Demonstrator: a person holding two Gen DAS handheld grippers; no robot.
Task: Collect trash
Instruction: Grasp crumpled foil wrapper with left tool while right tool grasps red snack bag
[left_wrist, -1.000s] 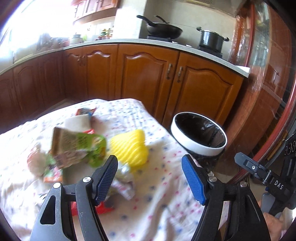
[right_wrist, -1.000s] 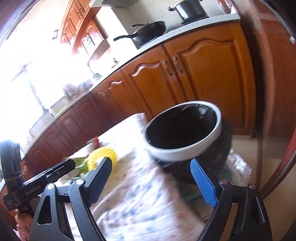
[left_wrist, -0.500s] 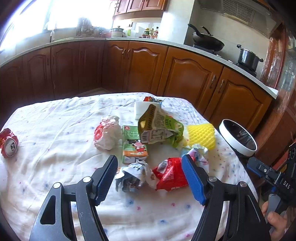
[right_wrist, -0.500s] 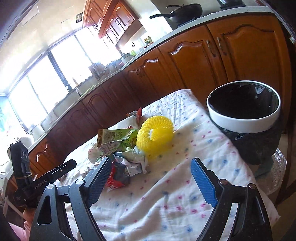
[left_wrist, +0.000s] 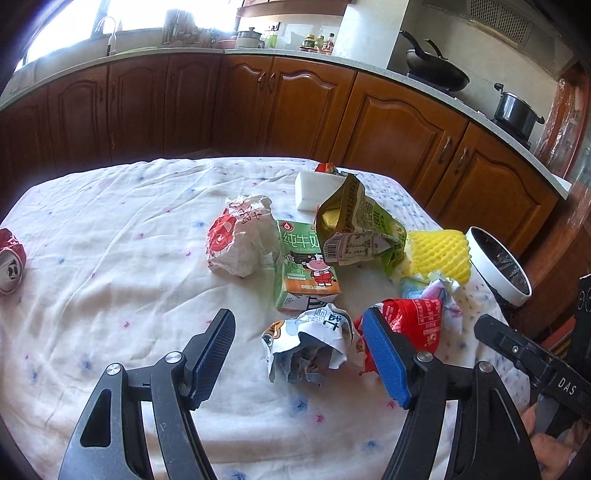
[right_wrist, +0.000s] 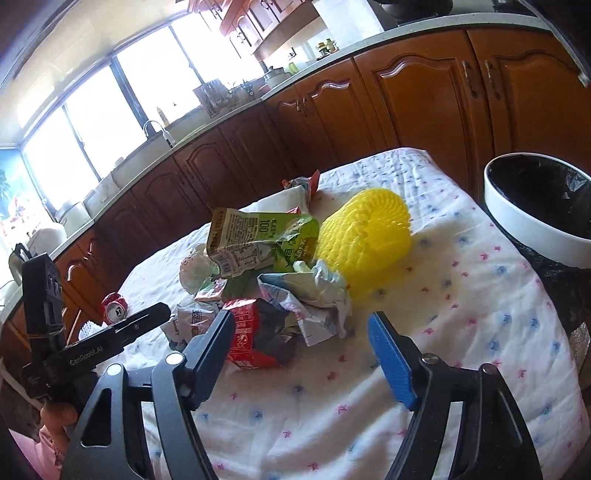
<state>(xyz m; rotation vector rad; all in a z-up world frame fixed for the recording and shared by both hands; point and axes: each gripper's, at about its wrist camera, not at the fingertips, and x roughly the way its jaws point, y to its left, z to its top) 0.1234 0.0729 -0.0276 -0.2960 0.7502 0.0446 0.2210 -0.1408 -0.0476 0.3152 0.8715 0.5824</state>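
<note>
Trash lies piled on the table: a crumpled silver wrapper, a red packet, a green milk carton, a crumpled white-and-red paper bag, an olive-green snack bag and a yellow foam net. My left gripper is open and empty, just short of the silver wrapper. My right gripper is open and empty, near the red packet. The yellow net lies beyond it. The white-rimmed bin with a black liner stands off the table's right edge.
A crushed red can lies at the table's far left. A white block sits behind the pile. Wooden cabinets ring the room. A wok and pot stand on the counter.
Both views have swung from the bin towards the table and the trash pile. Both grippers stay open and empty; the left one has come closer to the silver wrapper.
</note>
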